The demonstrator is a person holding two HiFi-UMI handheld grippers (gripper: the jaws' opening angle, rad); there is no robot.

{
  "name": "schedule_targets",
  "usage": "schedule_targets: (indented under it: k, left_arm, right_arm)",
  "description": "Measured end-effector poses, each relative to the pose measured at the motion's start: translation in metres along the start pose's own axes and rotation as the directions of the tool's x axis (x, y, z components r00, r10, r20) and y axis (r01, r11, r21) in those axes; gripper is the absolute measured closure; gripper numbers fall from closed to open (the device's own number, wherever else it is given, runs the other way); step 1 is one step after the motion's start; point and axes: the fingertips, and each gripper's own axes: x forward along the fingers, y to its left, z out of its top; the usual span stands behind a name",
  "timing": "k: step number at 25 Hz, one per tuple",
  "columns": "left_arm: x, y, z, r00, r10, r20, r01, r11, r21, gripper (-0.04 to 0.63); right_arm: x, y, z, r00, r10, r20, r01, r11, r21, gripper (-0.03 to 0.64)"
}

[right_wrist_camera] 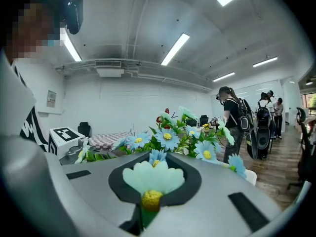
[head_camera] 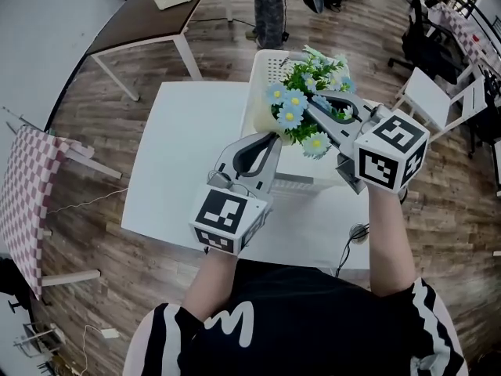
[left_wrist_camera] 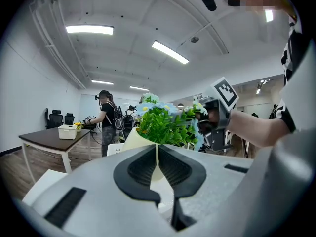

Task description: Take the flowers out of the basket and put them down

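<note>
Right hand-held gripper (head_camera: 311,110) clamped on pale-blue, yellow-centred flowers (head_camera: 291,116), left hand-held gripper (head_camera: 270,138) pinching cream basket (head_camera: 255,104) rim

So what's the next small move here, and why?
Probably lift the right gripper straight up: it is shut on the flowers, which sit over the basket, while the left gripper clamps the basket's rim. Stems should clear it before moving toward the table.

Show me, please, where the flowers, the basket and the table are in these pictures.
flowers (head_camera: 291,117): head view, on a blue bloom at the bunch's left.
basket (head_camera: 264,73): head view, on its white wall left of the flowers.
table (head_camera: 188,147): head view, on its bare white top.
</note>
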Motion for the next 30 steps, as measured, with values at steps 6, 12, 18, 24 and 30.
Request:
schedule_targets:
  k: [6,12,18,24,30]
  left_arm:
    - [-0.008,-0.014,-0.004,1.000,0.024,0.015,-0.024,1.000,-0.002,0.578]
    - [-0.012,-0.017,0.003,1.000,0.009,0.020,-0.009,1.000,-0.001,0.578]
    - [-0.050,-0.023,0.006,0.998,-0.035,0.052,0.034,0.999,0.019,0.578]
    - [-0.066,-0.025,0.025,0.995,-0.085,0.061,0.084,0.996,0.018,0.578]
    - [-0.124,-0.047,0.002,0.988,-0.141,0.057,0.139,0.990,0.029,0.578]
  right_arm:
    - [-0.016,0.017,0.001,1.000,0.026,0.011,-0.026,0.999,-0.024,0.587]
    - [-0.023,0.028,0.013,1.000,0.013,0.014,-0.013,0.998,-0.063,0.586]
    - [-0.030,0.068,0.018,0.999,-0.020,0.034,0.022,0.996,-0.086,0.586]
    - [-0.036,0.088,0.039,0.997,-0.065,0.041,0.069,0.990,-0.126,0.586]
    - [-0.051,0.151,0.021,0.992,-0.116,0.052,0.122,0.983,-0.134,0.586]
